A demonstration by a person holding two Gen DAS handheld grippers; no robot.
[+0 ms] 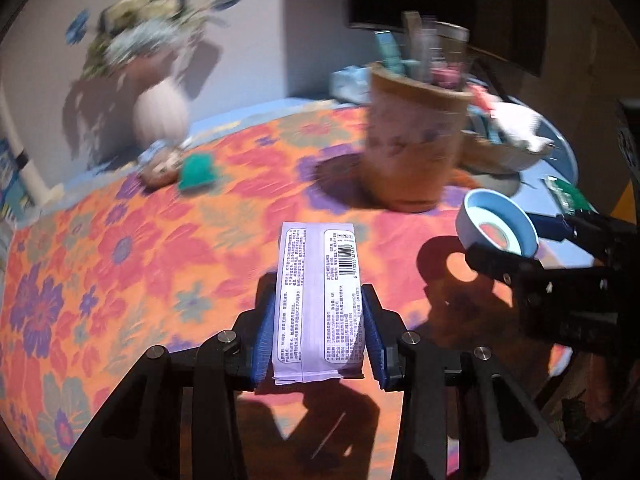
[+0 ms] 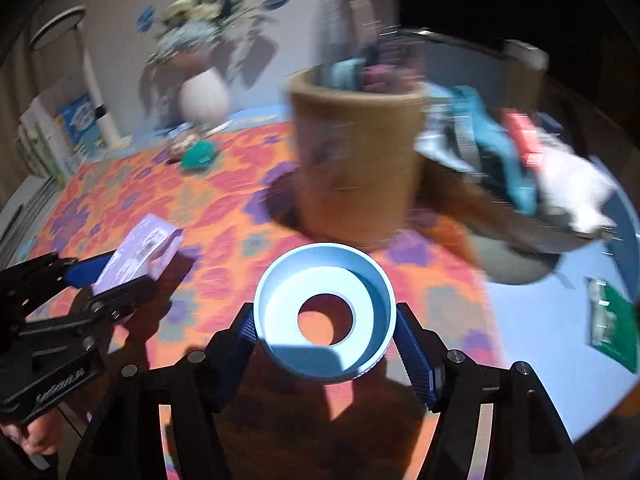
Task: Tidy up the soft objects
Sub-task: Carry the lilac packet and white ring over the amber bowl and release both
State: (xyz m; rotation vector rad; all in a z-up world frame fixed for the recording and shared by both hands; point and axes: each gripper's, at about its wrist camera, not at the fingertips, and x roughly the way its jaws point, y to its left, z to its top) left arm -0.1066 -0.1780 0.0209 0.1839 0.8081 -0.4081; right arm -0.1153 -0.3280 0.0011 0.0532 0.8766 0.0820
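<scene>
Only from the right wrist: hand (image 2: 30, 442) beneath left gripper (image 2: 116, 280).

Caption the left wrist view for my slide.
Left gripper clamps a purple packet above the floral tablecloth.

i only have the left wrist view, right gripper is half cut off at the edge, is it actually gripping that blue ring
Observer: Yes. In the right wrist view the right gripper has a pad on each side of the light blue ring, which is lifted off the cloth.
Operator: anything right of the bowl i cant see
Observer: A green packet lies on the blue table surface.
Operator: who holds my left gripper
Observer: A hand shows under the left gripper, which clamps the purple packet.
</scene>
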